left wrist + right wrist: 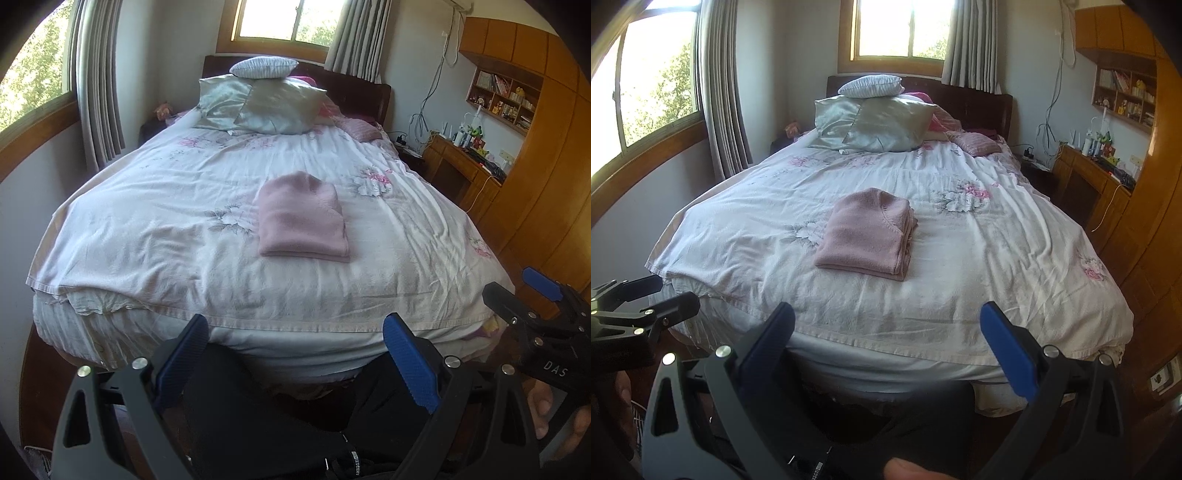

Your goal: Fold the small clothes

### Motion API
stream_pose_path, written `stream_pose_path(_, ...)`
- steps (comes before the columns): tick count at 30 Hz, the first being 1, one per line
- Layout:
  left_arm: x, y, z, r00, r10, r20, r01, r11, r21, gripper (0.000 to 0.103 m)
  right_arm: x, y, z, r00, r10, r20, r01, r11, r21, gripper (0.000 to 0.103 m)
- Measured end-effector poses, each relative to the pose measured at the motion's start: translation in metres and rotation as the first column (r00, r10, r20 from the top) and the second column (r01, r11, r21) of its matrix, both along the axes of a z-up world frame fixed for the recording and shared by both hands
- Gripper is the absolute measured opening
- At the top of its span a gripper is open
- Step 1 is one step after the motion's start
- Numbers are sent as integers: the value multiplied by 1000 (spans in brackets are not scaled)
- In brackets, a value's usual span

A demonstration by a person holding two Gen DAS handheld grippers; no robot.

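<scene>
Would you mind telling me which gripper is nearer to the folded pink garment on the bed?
Neither, clearly. The left gripper and right gripper both hang open off the foot of the bed, well short of the pink garment, left and right of it.

Shelf items (504, 99) (too small) indistinct

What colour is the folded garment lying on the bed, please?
Dusty pink; the folded garment shows best in the right wrist view.

Pink sweater (303, 218) matt fuzzy knit, sheet (166, 221) creased cotton, pillows (273, 107) glossy satin
</scene>
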State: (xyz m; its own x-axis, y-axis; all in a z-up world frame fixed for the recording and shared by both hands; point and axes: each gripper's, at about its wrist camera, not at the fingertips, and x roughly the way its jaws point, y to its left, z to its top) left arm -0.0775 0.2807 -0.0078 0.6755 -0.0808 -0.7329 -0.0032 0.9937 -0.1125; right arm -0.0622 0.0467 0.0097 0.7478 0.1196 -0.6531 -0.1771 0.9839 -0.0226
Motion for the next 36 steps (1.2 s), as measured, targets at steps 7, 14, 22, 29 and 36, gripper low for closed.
stream_pose_path(7, 1, 1, 5, 1000, 15, 10, -15, 999, 28, 96, 8, 5, -4, 1000, 25, -14, -25, 1000, -6, 100)
stream_pose_path(14, 10, 8, 6, 999, 34, 1, -34, 999, 41, 96, 17, 7, -5, 999, 36, -27, -36, 999, 1, 100)
stream_pose_path(22, 17, 8, 9, 999, 43, 0, -43, 997, 62, 96, 23, 11, 0, 998, 56, -22, -56, 998, -1, 100)
stream_pose_path(29, 21, 8, 10, 999, 45, 1, -45, 996, 73, 96, 29, 11, 3, 998, 61, -22, -61, 998, -1, 100)
stream_pose_path(36, 25, 9, 12, 999, 43, -1, -43, 996, 75, 96, 31, 11, 3, 998, 61, -26, -62, 998, -2, 100)
